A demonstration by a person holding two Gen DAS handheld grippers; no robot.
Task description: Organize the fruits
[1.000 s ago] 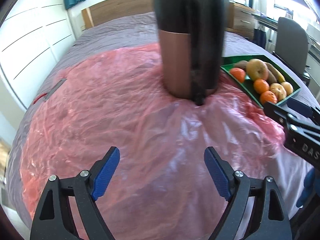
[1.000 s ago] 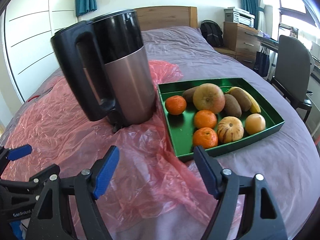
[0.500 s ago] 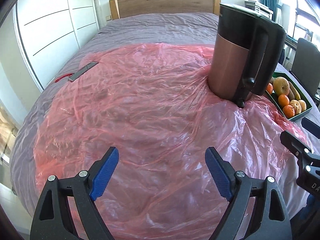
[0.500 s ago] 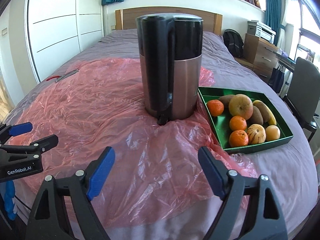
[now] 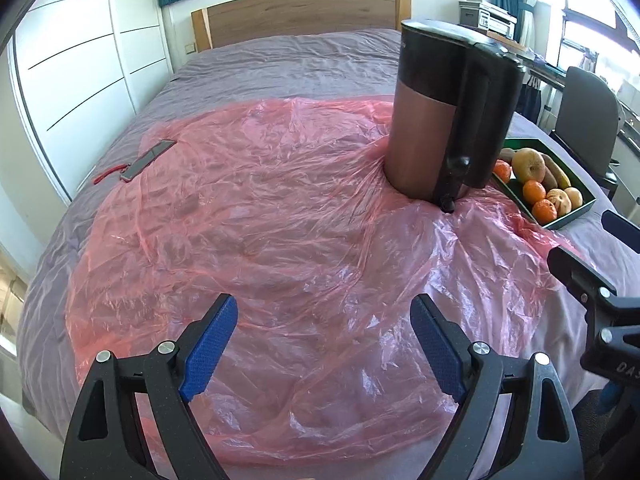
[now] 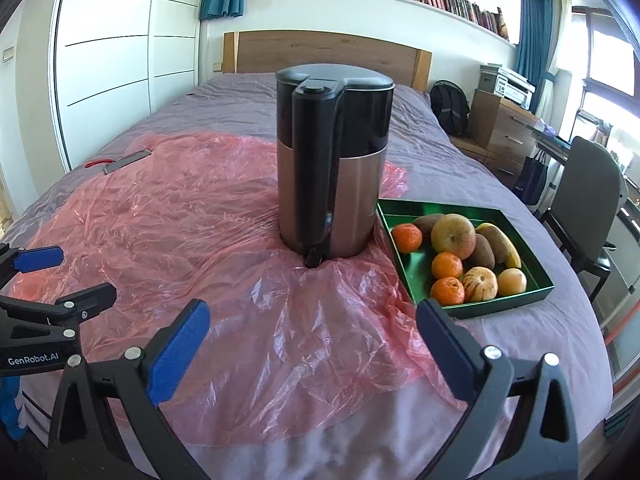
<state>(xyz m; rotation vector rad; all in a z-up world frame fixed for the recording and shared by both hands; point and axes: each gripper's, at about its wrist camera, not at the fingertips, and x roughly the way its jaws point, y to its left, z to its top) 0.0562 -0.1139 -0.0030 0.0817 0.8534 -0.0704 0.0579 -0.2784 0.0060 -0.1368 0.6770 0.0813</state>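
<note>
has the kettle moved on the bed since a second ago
No. The kettle stands in the same spot, upright on the pink plastic sheet, just left of the green fruit tray; only the cameras pulled back.

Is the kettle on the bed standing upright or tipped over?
Upright: the kettle stands on its base on the pink plastic sheet, lid on top.

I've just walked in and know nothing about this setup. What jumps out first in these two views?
A tall black-and-copper kettle stands upright in the middle of the bed on a crinkled pink plastic sheet. Right beside it lies a green tray holding oranges, an apple, kiwis and a banana. In the foreground, the right gripper hangs open and empty, with the left gripper likewise.
</note>
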